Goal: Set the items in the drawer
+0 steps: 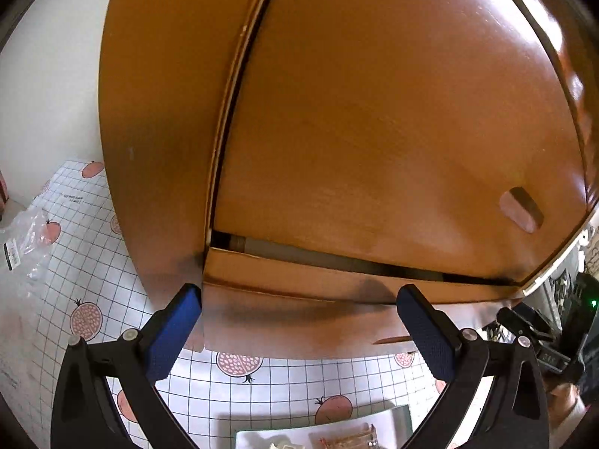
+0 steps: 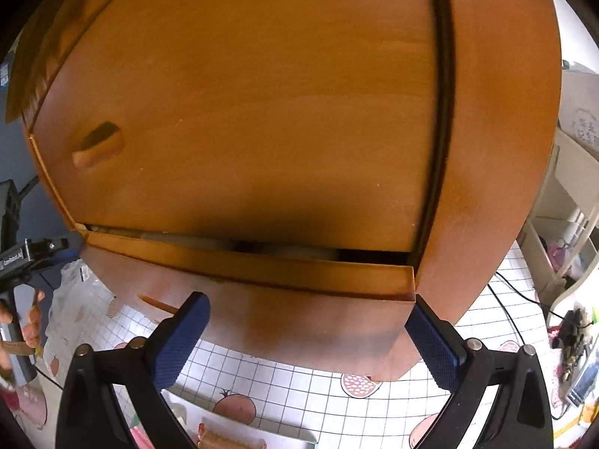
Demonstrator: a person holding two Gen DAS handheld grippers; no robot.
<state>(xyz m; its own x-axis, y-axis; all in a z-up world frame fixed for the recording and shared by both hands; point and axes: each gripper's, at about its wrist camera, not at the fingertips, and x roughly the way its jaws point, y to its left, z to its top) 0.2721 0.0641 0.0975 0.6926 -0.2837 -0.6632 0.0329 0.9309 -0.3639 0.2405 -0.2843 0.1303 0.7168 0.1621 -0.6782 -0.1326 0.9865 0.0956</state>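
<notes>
A small brown wooden cabinet fills both views. Its upper drawer (image 1: 374, 131) (image 2: 243, 112) is closed. The lower drawer (image 1: 299, 321) (image 2: 299, 325) stands out a little, leaving a narrow gap above its top edge. Something pale and long (image 1: 299, 252) lies inside that gap; I cannot tell what it is. My left gripper (image 1: 299, 290) is open, its blue pads spread across the left part of the lower drawer front. Over the right part of the same front my right gripper (image 2: 309, 301) is open too, its right pad at the drawer's corner. Neither holds anything.
The cabinet stands on a white grid tablecloth (image 1: 90, 262) printed with pink fruit. A tray of items (image 1: 322, 434) (image 2: 224, 437) lies near the front. A plastic bag (image 1: 22, 239) is at the left. A white shelf (image 2: 572, 205) and cables (image 2: 516, 292) are at the right.
</notes>
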